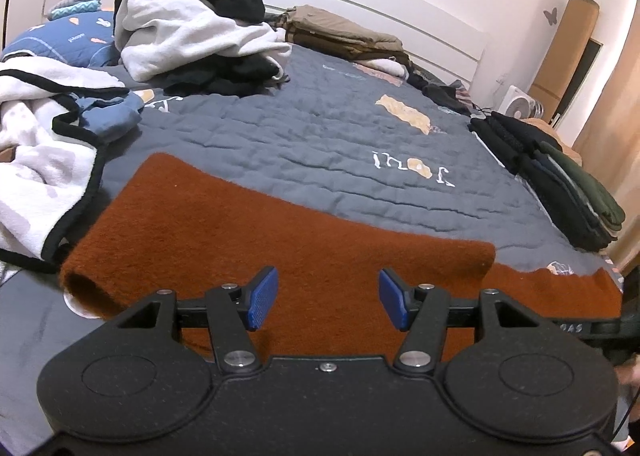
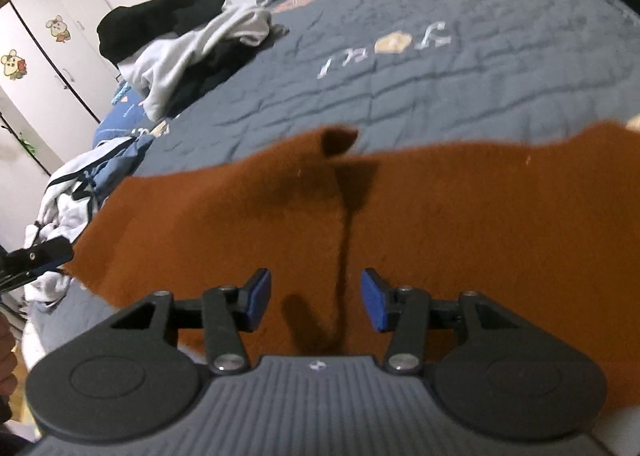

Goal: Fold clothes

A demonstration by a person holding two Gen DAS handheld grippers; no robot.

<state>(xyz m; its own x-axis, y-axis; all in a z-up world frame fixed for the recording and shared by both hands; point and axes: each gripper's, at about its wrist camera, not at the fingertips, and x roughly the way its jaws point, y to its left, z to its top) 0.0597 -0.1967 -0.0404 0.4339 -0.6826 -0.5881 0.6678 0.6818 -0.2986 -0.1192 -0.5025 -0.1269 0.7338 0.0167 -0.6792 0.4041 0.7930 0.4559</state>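
Observation:
A rust-brown fuzzy garment (image 1: 280,240) lies flat across the near part of a grey quilted bedspread (image 1: 320,136); its folded edge runs along the left. My left gripper (image 1: 326,288) hovers over the garment's near part, blue pads apart with only cloth showing beneath the gap. In the right wrist view the same garment (image 2: 440,216) fills the middle, with a crease shadow running down it. My right gripper (image 2: 315,290) is open just above it, nothing pinched between its pads.
A heap of black and white clothes (image 1: 192,16) sits at the far left of the bed. Folded tan garments (image 1: 344,32) lie by the headboard and a dark folded stack (image 1: 560,180) by the right edge. A white black-trimmed blanket (image 1: 36,160) lies at the left.

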